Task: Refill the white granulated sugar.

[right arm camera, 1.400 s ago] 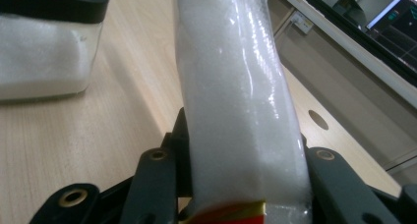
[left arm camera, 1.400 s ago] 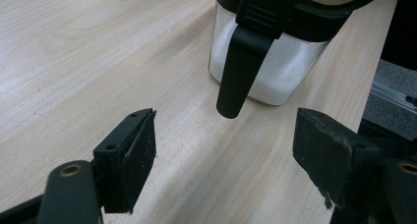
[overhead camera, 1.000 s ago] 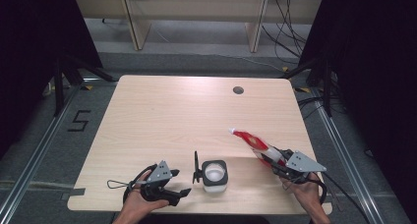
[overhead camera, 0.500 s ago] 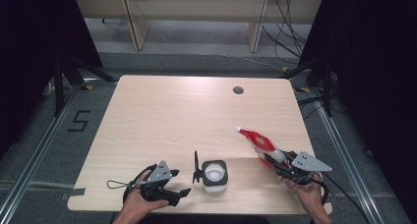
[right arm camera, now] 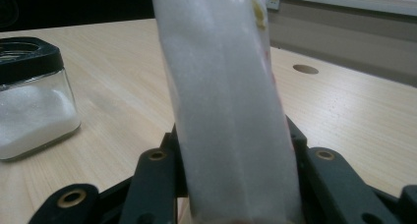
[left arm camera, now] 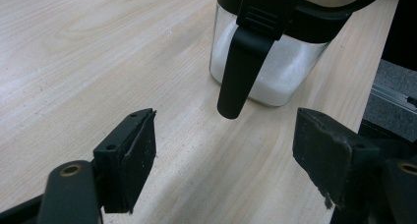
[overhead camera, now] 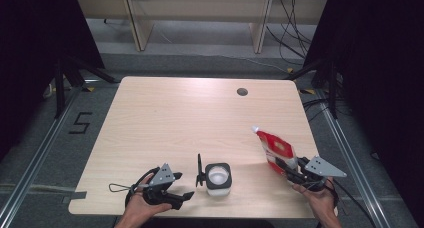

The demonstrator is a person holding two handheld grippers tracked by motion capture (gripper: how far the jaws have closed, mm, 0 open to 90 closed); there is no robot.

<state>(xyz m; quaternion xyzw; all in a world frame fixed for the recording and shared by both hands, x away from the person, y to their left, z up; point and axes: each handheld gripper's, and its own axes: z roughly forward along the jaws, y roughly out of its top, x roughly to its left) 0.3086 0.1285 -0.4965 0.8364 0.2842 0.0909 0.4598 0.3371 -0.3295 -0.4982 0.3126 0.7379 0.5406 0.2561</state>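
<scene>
Right gripper clenched on the bag — raised, tilted, well right of the jar. Left gripper released, jaws wide, just left of the jar on the surface. Best steady the jar first — then bring the bag's top over its mouth and tip slowly.

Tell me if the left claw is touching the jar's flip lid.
Apart. In the left gripper view the left claw stands open, and bare table shows between its jaws and the jar's hanging black lid.
</scene>
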